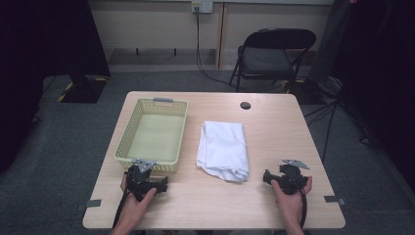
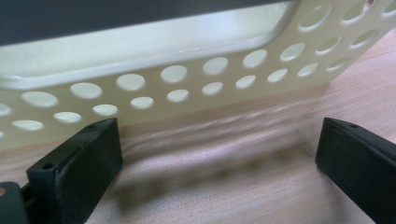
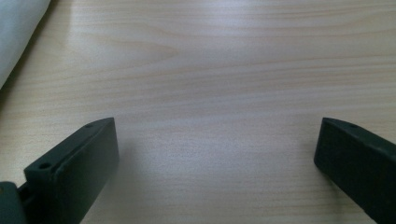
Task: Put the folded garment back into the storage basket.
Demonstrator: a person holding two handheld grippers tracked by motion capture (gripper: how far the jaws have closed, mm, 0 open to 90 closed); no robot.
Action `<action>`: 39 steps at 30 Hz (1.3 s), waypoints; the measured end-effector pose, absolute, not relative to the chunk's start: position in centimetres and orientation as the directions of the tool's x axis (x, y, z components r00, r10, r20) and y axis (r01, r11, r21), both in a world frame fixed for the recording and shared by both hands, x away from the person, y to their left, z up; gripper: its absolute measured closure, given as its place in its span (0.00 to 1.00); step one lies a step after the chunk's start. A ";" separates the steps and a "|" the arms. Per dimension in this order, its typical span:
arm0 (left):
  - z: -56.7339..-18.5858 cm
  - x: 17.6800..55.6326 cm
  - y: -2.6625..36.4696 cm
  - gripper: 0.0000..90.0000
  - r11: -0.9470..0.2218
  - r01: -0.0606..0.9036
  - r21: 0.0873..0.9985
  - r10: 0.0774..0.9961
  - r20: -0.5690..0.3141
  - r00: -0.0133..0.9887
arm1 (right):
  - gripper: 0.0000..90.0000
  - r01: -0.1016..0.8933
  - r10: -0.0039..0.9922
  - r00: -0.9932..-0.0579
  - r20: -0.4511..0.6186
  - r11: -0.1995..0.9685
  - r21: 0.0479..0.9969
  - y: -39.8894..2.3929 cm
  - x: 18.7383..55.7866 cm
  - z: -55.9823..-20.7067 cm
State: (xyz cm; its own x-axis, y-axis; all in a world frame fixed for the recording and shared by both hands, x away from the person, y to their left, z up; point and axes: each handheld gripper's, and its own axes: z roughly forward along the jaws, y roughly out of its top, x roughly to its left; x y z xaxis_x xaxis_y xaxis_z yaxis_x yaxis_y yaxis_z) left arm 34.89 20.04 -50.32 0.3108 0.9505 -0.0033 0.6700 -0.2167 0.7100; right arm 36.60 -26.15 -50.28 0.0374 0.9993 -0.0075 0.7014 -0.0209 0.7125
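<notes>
two grippers rest low on the table [image 1: 274, 205] in the high view: your left gripper [image 1: 155, 187] just beside the near wall of the basket [image 1: 128, 132], your right gripper [image 1: 268, 177] near the folded white cloth [image 1: 222, 147], touching nothing. the cloth lies flat between basket and right gripper, apart from both. in the left gripper view, the jaws stand wide with bare wood between them, and the basket's perforated wall [image 2: 196, 84] is close ahead. in the right gripper view, the jaws likewise stand wide and hold nothing; the cloth's edge [image 3: 18, 32] shows at the upper left. judged from this, you are at the start position, before the approach. the next move likely calls for bringing the right gripper to the cloth's near edge and closing on it.
</notes>
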 end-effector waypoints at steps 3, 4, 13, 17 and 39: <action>-50.3 34.9 20.0 0.00 -0.217 0.670 0.710 0.950 -0.003 0.311 | 0.00 0.701 0.999 0.037 -0.007 -0.021 0.713 -26.2 36.5 -50.3; -50.3 34.9 20.0 0.00 -0.217 0.670 0.710 0.950 -0.003 0.311 | 0.00 0.701 0.999 0.035 -0.007 -0.019 0.713 -26.2 36.5 -50.3; -50.3 34.9 20.0 0.00 -0.217 0.670 0.710 0.950 -0.003 0.311 | 0.03 0.706 1.000 0.006 -0.010 0.003 0.708 -26.0 36.2 -50.1; -50.3 34.9 20.0 0.00 -0.217 0.670 0.710 0.951 -0.003 0.311 | 0.03 0.706 0.999 -0.033 -0.013 0.033 0.707 -26.2 36.2 -50.1; -50.3 34.9 20.0 0.00 -0.217 0.670 0.710 0.951 -0.003 0.311 | 0.03 0.693 0.998 -0.059 0.023 0.024 0.720 -26.7 35.9 -48.9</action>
State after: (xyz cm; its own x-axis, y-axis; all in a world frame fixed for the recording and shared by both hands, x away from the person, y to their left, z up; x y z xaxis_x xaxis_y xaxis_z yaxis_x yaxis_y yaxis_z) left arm 34.89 20.04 -50.32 0.3107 0.9505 -0.0032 0.6700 -0.2166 0.7101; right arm 35.89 -26.65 -48.95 -0.0588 0.9980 0.0227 0.6934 0.0245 0.7201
